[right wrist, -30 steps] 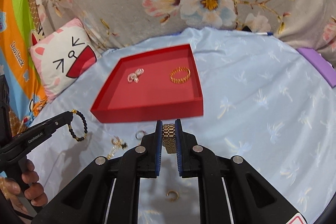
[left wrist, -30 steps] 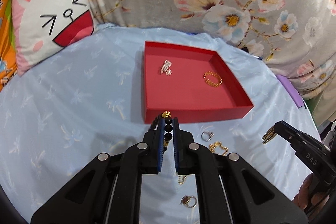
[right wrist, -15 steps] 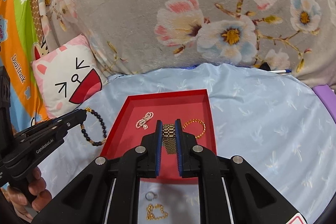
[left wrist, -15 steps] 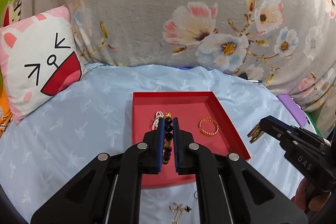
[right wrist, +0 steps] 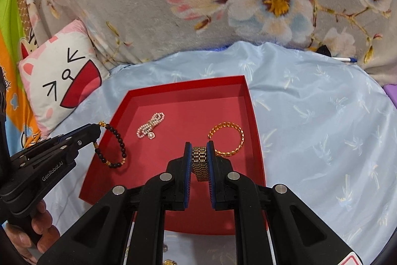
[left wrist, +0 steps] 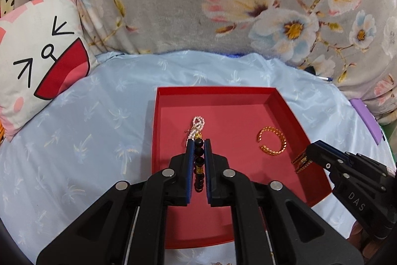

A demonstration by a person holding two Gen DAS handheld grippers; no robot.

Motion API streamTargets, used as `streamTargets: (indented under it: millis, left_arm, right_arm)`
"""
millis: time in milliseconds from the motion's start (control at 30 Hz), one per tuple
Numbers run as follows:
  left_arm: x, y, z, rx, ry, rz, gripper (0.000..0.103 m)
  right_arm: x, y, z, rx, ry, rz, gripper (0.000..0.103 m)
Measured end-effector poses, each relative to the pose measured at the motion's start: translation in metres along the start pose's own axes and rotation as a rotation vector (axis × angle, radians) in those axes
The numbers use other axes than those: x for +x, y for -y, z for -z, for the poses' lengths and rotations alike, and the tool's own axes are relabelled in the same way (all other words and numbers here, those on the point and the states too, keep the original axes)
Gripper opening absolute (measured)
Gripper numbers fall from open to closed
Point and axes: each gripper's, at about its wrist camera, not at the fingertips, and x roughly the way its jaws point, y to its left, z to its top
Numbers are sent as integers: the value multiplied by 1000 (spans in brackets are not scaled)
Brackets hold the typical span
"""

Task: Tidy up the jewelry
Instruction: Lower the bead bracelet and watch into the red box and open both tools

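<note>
both pairs of fingers are clamped on jewelry above the red tray [left wrist: 292, 116]: a dark bead bracelet [left wrist: 199, 163] is pinched by the left gripper [left wrist: 198, 143], and a gold mesh band [right wrist: 200, 163] is gripped by the right gripper [right wrist: 200, 148]. farther in, on the tray floor, a pearl piece [right wrist: 150, 127] and a gold chain bangle [right wrist: 227, 138] are seen lying apart. beyond the tray, pale blue cloth [right wrist: 322, 116], a cat-face pillow [left wrist: 37, 58] and a floral blanket [left wrist: 173, 4] are seen.

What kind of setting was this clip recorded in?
Most likely a bedroom at home, worked on a bed or sofa: a pale blue sheet under the red tray, a cartoon-face pillow and a grey floral blanket behind.
</note>
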Motion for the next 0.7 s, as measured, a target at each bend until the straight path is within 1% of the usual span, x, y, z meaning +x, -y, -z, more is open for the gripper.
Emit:
streamTargets:
  millis: [367, 533, 700]
  left_arm:
    - [28, -8, 6, -7, -35, -35, 7]
    - [37, -11, 7, -9, -41, -55, 7]
    - [40, -15, 7, -12, -42, -56, 7]
  right_arm:
    - [28, 4, 3, 2, -34, 14, 11]
    - [37, 3, 3, -5, -43, 20, 11]
    - [41, 5, 2, 4, -46, 16, 11]
